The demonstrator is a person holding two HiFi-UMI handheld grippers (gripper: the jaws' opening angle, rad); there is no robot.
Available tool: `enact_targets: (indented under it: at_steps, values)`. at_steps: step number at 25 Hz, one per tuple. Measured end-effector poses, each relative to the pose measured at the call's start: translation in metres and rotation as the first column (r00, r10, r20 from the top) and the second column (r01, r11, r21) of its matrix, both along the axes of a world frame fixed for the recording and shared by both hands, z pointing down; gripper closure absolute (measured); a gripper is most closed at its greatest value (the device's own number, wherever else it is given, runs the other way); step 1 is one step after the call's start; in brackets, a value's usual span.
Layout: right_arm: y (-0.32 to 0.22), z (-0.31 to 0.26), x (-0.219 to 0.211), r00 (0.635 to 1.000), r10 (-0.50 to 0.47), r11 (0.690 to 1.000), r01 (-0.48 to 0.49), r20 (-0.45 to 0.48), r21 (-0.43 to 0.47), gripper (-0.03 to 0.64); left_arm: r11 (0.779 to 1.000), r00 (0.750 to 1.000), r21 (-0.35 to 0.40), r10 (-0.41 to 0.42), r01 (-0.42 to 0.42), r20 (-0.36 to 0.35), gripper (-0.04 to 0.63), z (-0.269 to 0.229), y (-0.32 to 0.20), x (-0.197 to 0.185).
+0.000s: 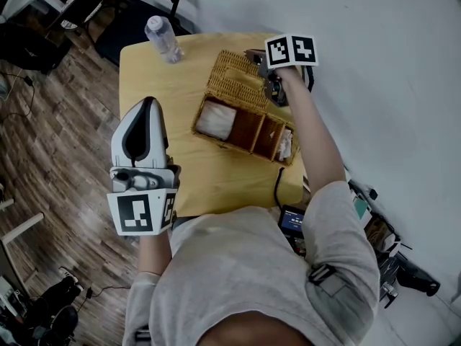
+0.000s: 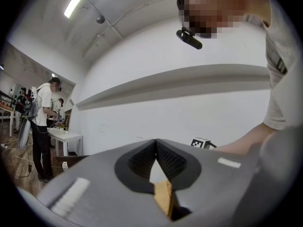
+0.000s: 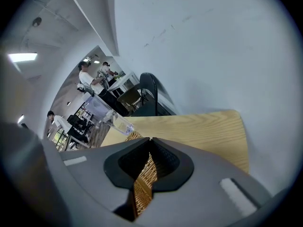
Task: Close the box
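Wickerwork makes up the whole box (image 1: 239, 147), which sits toward the far right of the yellow table (image 1: 151, 78). Its lid (image 1: 234, 78) is folded back behind it, and its compartments lie open, with something white in the left one. The right gripper (image 1: 256, 58) is at the lid's far edge with its jaws pressed together on the woven rim; its own view shows a strip of the lid (image 3: 143, 186) pinched between the pads. The left gripper (image 1: 149, 104) hangs raised over the table's near left side, well apart from the box, its jaws meeting tip to tip with nothing in them. The lid is likely light and fairly stiff yet springy. Its rough weave should give the pads good bite, so crushing a strand looks a greater risk than slipping. The free edge opposite the hinge seems the sensible hold, giving the longest lever for swinging the lid over. The box itself may be light enough to skid, so a steadying press on its front wall could help. A plastic bottle (image 1: 163, 39) stands near the table's far left corner, clear of the swing.
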State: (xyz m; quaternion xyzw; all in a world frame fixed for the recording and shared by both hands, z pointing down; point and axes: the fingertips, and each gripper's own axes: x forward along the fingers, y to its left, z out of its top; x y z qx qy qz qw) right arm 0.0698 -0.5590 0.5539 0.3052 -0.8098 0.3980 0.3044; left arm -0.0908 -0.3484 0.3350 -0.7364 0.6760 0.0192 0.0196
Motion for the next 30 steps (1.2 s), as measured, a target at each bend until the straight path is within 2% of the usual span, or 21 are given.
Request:
enact_targets:
  at_steps: [14,30]
  values:
    - [0.041,-0.094,-0.002,0.997,0.036,0.98,-0.049,0.07,0.193,0.597,0.995,0.999,0.092,0.045,-0.045,-0.004,0.537,-0.036,0.037,-0.008]
    - [0.106,-0.131,-0.006,0.997,0.043,0.949,-0.062,0.068,0.308,0.597,0.986,0.995,0.13,0.101,-0.1,-0.002,0.537,-0.05,0.076,-0.009]
